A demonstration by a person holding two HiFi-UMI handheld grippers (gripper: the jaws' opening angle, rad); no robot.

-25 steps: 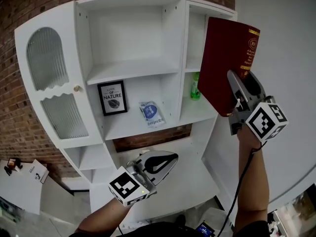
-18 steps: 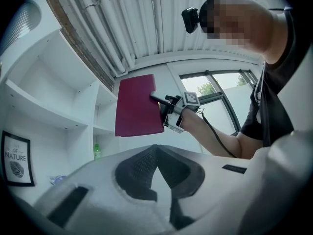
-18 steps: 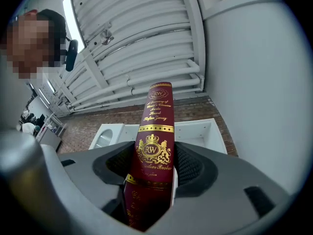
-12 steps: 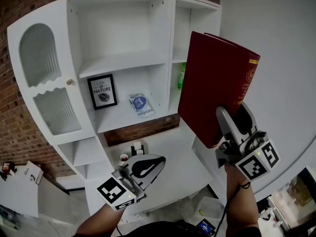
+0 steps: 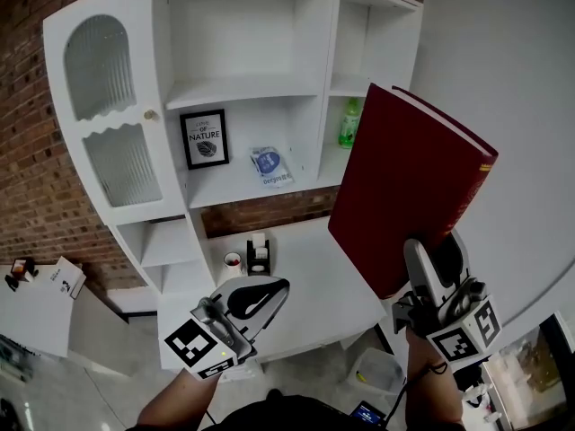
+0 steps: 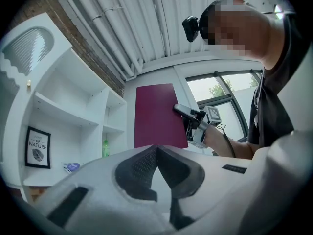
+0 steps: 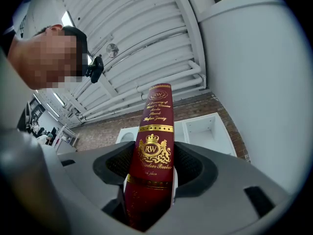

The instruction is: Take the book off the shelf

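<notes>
Head view: raised right gripper [image 5: 431, 266] clamps the tilted red book [image 5: 404, 196] at its bottom; left gripper [image 5: 256, 296] sits low, jaws together. The book is now lower, farther from the white shelf [image 5: 243, 92].

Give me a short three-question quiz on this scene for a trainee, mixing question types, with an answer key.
1. True or false: the left gripper is shut on nothing.
2. The right gripper holds: A a blue packet; B the red book; C a framed picture.
3. What stands in the narrow right compartment of the white shelf unit?
Key: 1 true; 2 B; 3 the green bottle.
</notes>
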